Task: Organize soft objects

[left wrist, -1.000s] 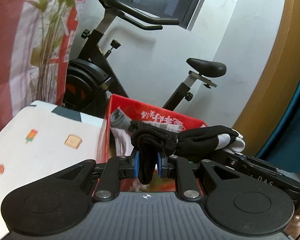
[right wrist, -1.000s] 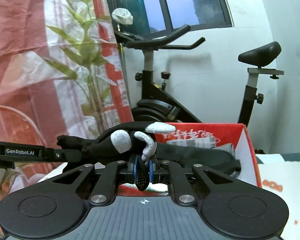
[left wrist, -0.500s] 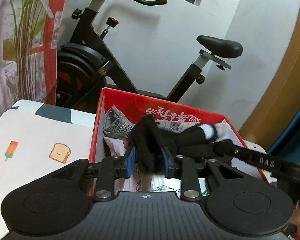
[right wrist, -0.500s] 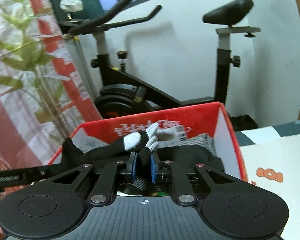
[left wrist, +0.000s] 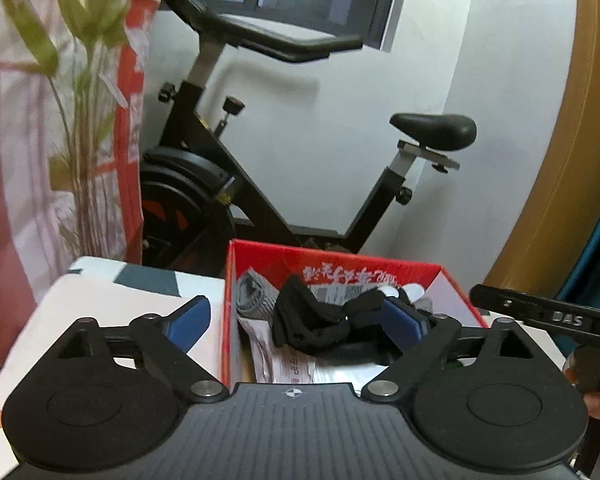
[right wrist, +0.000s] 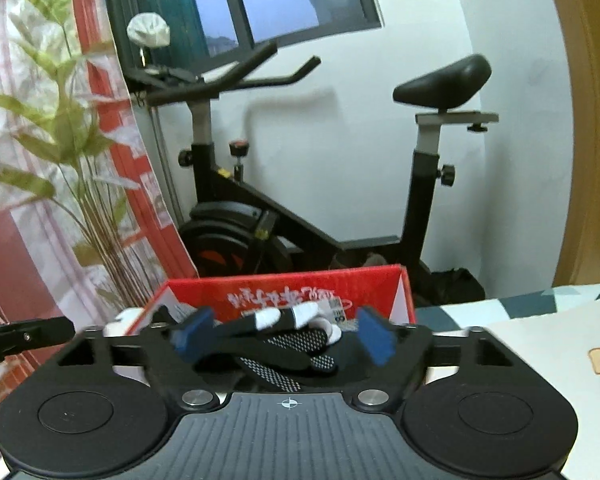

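Note:
A black glove (left wrist: 312, 320) with white fingertips lies inside the red cardboard box (left wrist: 340, 258), on top of papers and a grey knitted piece (left wrist: 252, 298). My left gripper (left wrist: 296, 322) hovers at the box's near side, its jaws opening wide, blue pads (left wrist: 186, 322) clear of the glove. In the right wrist view the same glove (right wrist: 284, 340) shows its dotted palm inside the red box (right wrist: 300, 286). My right gripper (right wrist: 282, 338) also has its jaws opening, and the glove lies loose between them, untouched.
The box stands on a white sheet (left wrist: 100, 304) printed with toast and ice-lolly shapes. A black exercise bike (left wrist: 284, 184) stands behind it against the white wall. A leafy plant (right wrist: 72, 168) and a red-and-white curtain are on the left. The other handheld gripper (left wrist: 548, 316) reaches in from the right.
Both grippers carried the glove over the box, lowered it in and let go. Their jaws went from shut on the glove to wide apart, and both pulled back a little.

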